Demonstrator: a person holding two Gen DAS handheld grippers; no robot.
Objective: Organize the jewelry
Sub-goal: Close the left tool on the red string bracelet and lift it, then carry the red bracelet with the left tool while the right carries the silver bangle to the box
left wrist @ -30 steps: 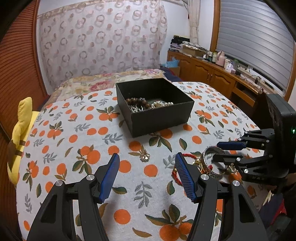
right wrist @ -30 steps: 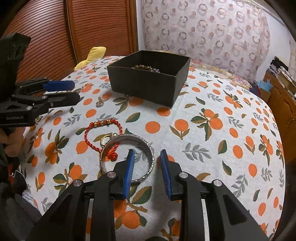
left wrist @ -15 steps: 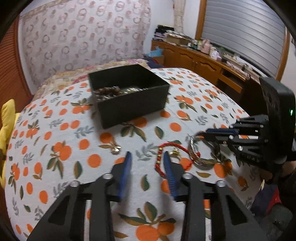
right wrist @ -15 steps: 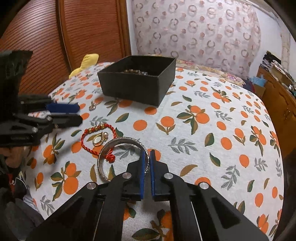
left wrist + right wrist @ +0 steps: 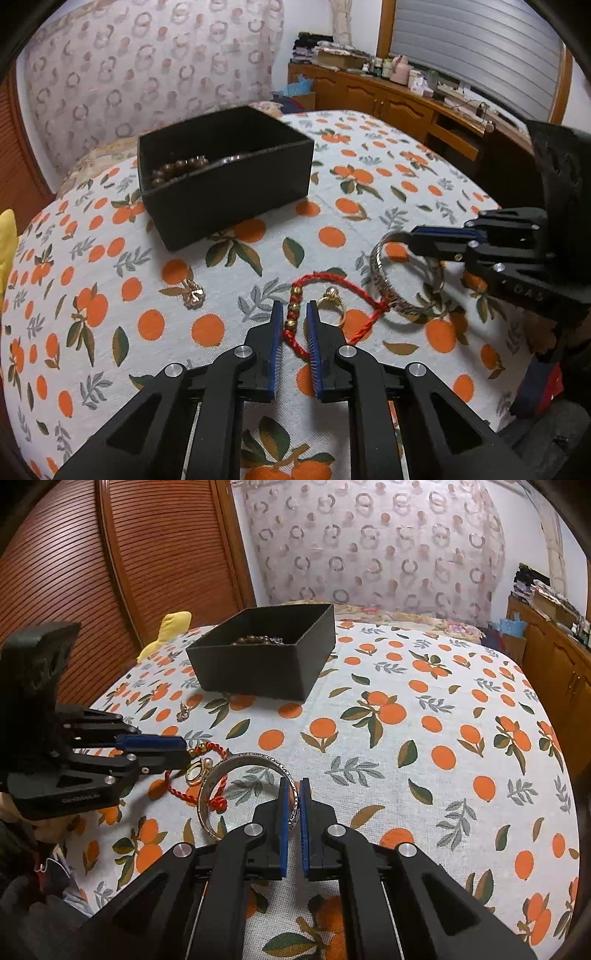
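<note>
A black box [image 5: 229, 181] with a brown bead bracelet [image 5: 177, 168] inside stands on the orange-print tablecloth; it also shows in the right wrist view [image 5: 266, 664]. My left gripper [image 5: 294, 314] is closed around the beaded part of a red cord bracelet [image 5: 332, 280]. My right gripper [image 5: 294, 794] is shut on the rim of a silver bangle [image 5: 251, 762], which also shows in the left wrist view [image 5: 391, 291]. A gold ring [image 5: 334, 299] lies inside the red cord loop. A small gold charm [image 5: 194, 293] lies alone to the left.
A yellow plush toy [image 5: 168, 631] sits at the table's far left edge. A wooden sideboard [image 5: 406, 103] with clutter runs along the right wall. A louvred wooden door [image 5: 110, 572] and a patterned curtain [image 5: 369, 542] stand behind the table.
My left gripper moved forward and closed on the red cord bracelet. My right gripper closed on the silver bangle's rim and has tilted it up slightly.
</note>
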